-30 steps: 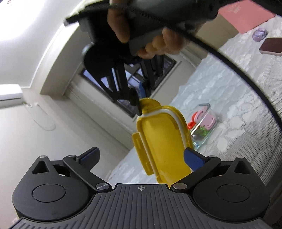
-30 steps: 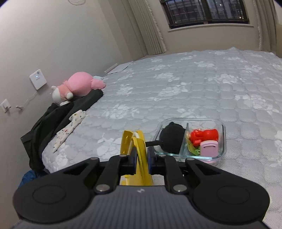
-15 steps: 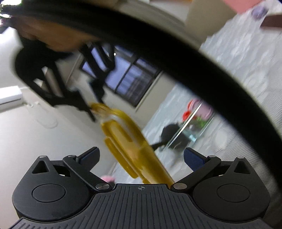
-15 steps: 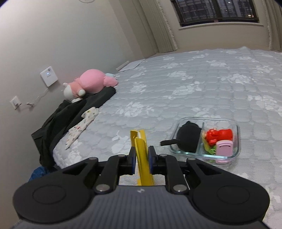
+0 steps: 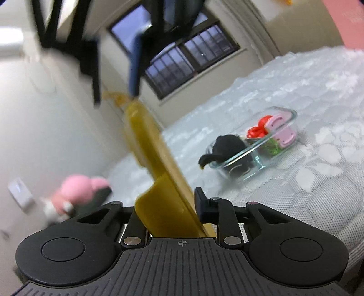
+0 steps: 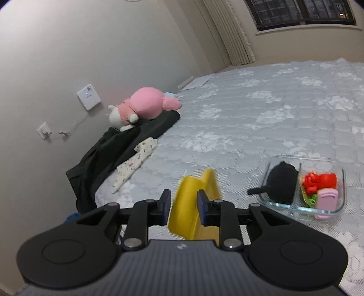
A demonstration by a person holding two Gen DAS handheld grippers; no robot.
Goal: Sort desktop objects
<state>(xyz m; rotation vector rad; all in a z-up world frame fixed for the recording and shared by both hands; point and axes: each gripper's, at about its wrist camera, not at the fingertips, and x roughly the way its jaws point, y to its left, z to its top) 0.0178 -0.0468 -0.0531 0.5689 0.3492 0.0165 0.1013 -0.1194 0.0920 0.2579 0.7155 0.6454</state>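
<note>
— What sort of place is this looking like?

— A bedroom in a home. A wide bed with a grey quilted flower-pattern cover is filling most of the view.

— Anything else pointing that way?

— A pink stuffed toy is lying at the bed's edge on some dark clothes, with a patterned cloth beside them. A barred window with a pleated curtain is sitting in the far wall, and a wall socket is showing on the plain side wall.
</note>
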